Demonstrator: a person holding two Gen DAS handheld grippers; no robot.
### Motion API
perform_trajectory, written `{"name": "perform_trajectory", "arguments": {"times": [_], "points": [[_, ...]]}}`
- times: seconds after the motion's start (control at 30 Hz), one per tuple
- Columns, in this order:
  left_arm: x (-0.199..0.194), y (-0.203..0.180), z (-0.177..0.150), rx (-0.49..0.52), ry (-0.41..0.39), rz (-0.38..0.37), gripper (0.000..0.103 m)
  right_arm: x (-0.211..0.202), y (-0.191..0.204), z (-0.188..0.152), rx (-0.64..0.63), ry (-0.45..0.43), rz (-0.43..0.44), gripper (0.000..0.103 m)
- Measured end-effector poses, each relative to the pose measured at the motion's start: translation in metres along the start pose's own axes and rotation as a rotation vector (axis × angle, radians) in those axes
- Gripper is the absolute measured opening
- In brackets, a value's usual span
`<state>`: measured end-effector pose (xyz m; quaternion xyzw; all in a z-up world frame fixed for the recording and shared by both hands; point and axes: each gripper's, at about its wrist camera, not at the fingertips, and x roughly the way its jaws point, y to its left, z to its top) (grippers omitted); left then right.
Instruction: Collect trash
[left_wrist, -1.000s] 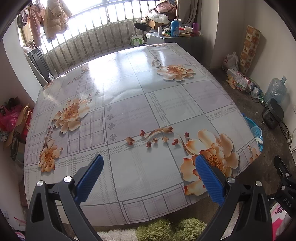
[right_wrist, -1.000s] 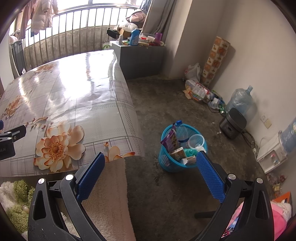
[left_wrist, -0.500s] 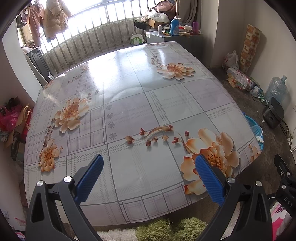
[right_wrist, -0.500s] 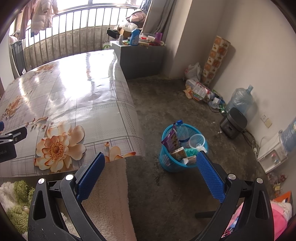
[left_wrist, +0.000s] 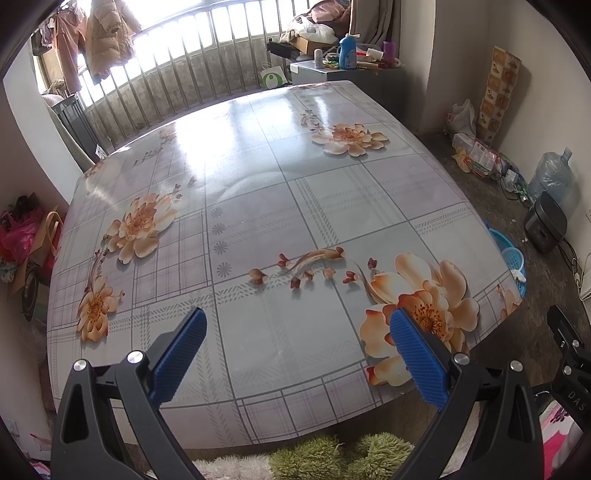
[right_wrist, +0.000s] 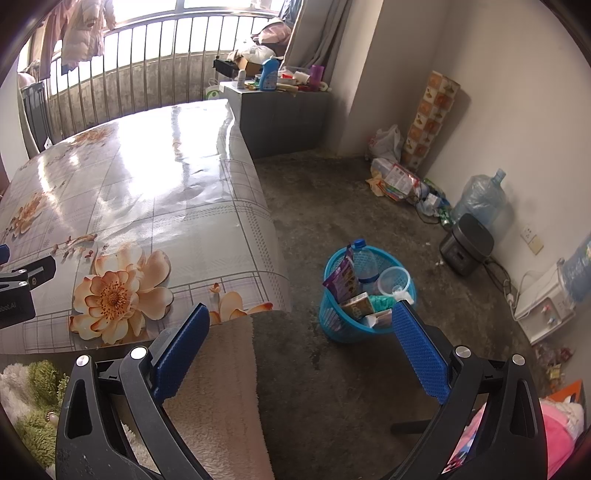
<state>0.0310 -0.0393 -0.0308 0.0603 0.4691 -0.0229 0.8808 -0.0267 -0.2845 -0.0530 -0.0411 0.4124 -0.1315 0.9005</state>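
Left claw (left_wrist: 297, 341) released, blue ribbed pads (left_wrist: 181, 354) spread wide with nothing between them. It hung over the near edge of the big table with the glossy floral-print plastic cloth (left_wrist: 258, 184). Cloth showed grey checks and peach blossoms. Past the table's right edge, a sliver of the blue plastic mesh basket (left_wrist: 504, 245) showed on the floor, mostly hidden by the tabletop.

Right claw (right_wrist: 301, 334) also released, jaws wide, gripping nothing. From its camera, going left to right: a black part of my left tool (right_wrist: 22, 284) poked in at the frame's left edge over the cloth; then the table corner (right_wrist: 236, 236) with its cloth hanging down; then a beige fuzzy fabric (right_wrist: 218, 384) just below the corner, under the left pad.

Right of that, bare grey concrete floor (right_wrist: 332, 206). The basket (right_wrist: 334, 321) stood on it, near the table corner but apart from it. Inside: a purple snack wrapper (right_wrist: 341, 277) upright against a clear plastic bottle with blue cap (right_wrist: 364, 258), a clear round plastic cup (right_wrist: 395, 278), a brown carton (right_wrist: 356, 304) and a crumpled teal scrap (right_wrist: 382, 301). My right pad (right_wrist: 419, 354) overlapped the basket's near rim in view; whether it touched, I could not tell.

Further right along the wall: loose wrappers and bags (right_wrist: 399, 181), a large clear water jug (right_wrist: 480, 199), a dark rice cooker (right_wrist: 467, 243).
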Motion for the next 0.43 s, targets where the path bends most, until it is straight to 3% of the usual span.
{"name": "perform_trajectory", "arguments": {"times": [0.43], "points": [[0.0017, -0.0002, -0.0017, 0.002, 0.000, -0.007, 0.097, -0.0006, 0.0002, 0.0000, 0.001, -0.001, 0.001, 0.095]]}}
